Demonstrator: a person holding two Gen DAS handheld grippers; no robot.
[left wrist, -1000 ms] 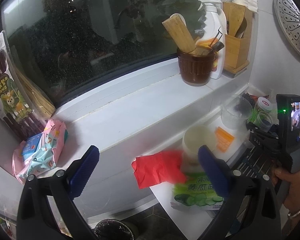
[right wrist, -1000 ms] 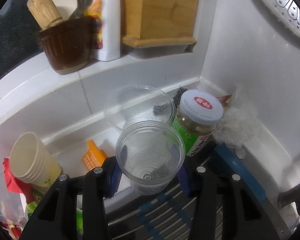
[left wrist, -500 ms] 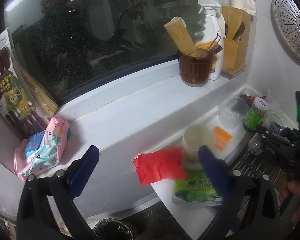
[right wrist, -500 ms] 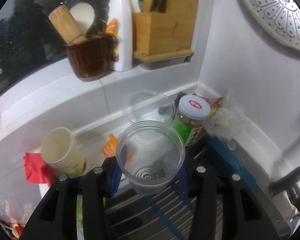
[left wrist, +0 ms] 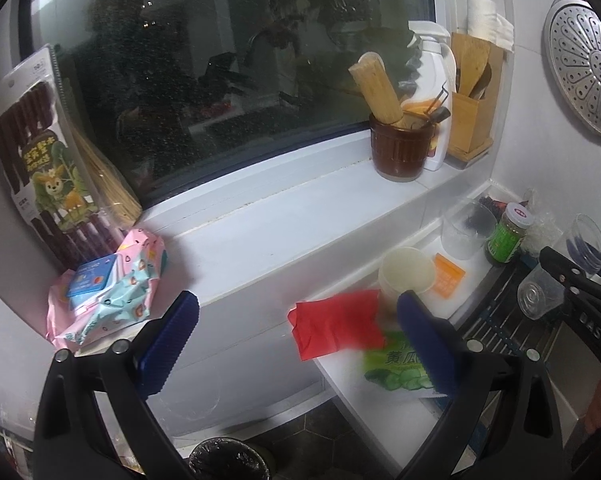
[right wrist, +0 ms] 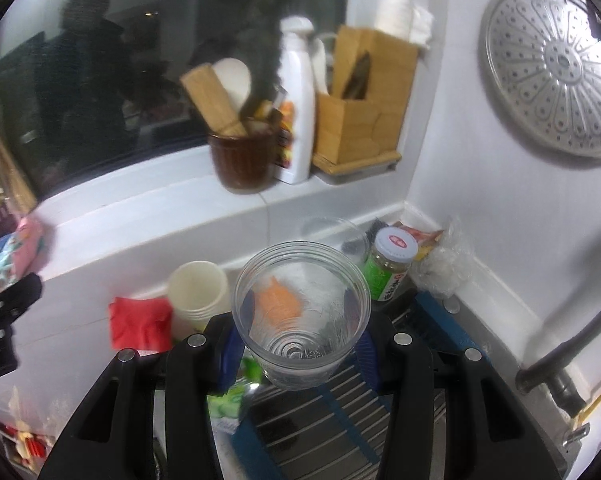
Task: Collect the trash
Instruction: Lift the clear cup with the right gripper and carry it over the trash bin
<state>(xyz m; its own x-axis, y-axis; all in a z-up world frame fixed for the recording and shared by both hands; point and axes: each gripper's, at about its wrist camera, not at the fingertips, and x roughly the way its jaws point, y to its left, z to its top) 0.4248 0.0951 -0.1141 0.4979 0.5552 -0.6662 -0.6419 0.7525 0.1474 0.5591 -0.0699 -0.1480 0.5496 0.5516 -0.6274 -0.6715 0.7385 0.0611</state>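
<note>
A: Where is the plastic cup [right wrist: 302, 316] at this moment?

B: Between the two blue pads of the right claw [right wrist: 300, 344]. The pads press on its sides low down, and its open mouth faces the camera. It hangs in the air above the slatted drain rack [right wrist: 340, 412], touching nothing else.

A: So the right claw is clamped on it?

B: Yes, squeezed onto the cup's clear wall. In the left wrist view the same cup [left wrist: 538, 294] shows at the far right edge, gripped by the black fingers.

A: And the left claw [left wrist: 296, 344]?

B: Its pads stand wide apart with nothing between them. It hovers over the counter edge. Past it lie a red wrapper [left wrist: 336, 328] and a green snack bag [left wrist: 396, 368], and behind those a stack of paper cups [left wrist: 406, 274].

A: Anything else near the held cup?

B: Behind it on the counter, a second clear cup [right wrist: 332, 232] and a green jar with a white lid [right wrist: 386, 266], side by side. A crumpled clear bag [right wrist: 444, 268] sits in the corner just beside the jar. A bin with a black liner [left wrist: 228, 460] is on the floor below the left claw.
</note>
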